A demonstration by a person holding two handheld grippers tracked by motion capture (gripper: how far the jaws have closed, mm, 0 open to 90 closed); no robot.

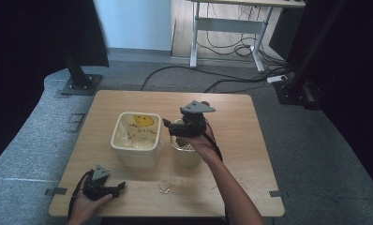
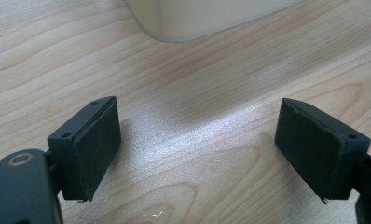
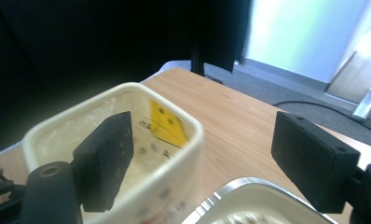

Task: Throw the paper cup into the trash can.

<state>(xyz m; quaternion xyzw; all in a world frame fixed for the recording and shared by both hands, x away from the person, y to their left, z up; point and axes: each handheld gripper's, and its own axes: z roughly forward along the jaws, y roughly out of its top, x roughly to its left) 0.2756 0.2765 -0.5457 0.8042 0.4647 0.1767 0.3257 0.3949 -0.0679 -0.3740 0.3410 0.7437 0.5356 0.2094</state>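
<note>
Print inside cream tub (image 1: 134,139) beside yellow smiley: too blurred to read

- Your right gripper (image 1: 175,127) covers most of the round cup (image 1: 187,154) in the high view; its contents cannot be identified.
- In the right gripper view that cup (image 3: 249,200) is cut off by the bottom edge and blurred.
- The square tub (image 2: 207,16) is cropped by the top edge of the left gripper view; you see just its lower wall.
- The print on the tub's (image 3: 113,140) inner wall beside the yellow patch (image 3: 165,123) is too blurred to read.
- The small pale object (image 1: 164,187) on the table (image 1: 250,178) is too small to identify.
</note>
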